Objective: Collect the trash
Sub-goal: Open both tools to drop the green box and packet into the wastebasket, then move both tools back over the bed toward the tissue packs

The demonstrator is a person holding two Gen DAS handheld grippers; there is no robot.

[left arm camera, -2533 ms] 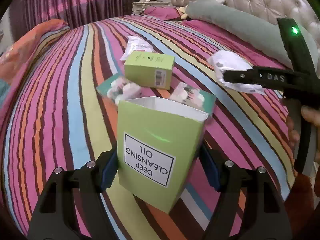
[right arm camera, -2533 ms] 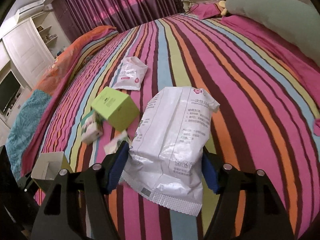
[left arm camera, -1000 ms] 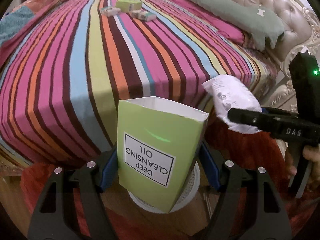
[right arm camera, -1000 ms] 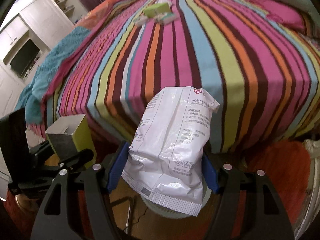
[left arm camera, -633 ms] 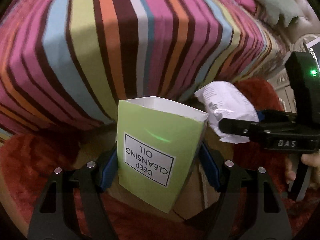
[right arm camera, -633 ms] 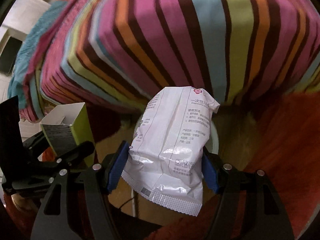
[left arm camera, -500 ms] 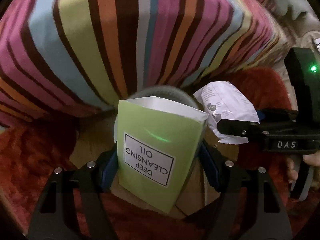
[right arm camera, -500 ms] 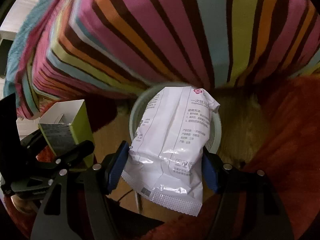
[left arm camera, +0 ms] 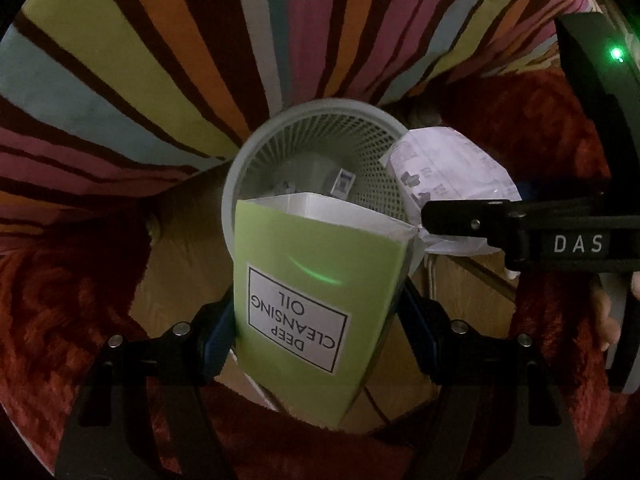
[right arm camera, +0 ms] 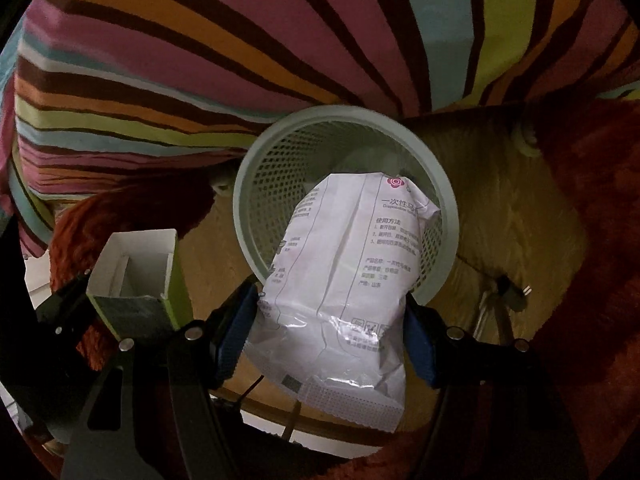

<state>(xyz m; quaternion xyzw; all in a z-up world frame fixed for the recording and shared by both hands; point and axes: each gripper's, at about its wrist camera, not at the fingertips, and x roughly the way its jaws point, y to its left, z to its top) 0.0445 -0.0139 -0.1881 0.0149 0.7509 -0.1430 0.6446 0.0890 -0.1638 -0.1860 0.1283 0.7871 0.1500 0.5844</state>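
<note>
Right wrist view: right hand-held gripper [right arm camera: 328, 340] grips white pouch [right arm camera: 344, 280] over mesh bin [right arm camera: 448, 216], left hand-held gripper [left arm camera: 316, 332] grips green box [left arm camera: 308, 280] at the rim; each should centre before releasing.

We can't identify the scraps deep in the waste basket [left arm camera: 244, 168]; the green carton [left arm camera: 308, 288] covers its near rim, the white packet [right arm camera: 348, 280] its floor.

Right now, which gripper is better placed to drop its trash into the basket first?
Right. Its pouch hangs inside the basket rim. The left gripper holds its box by the near rim, less centred.
</note>
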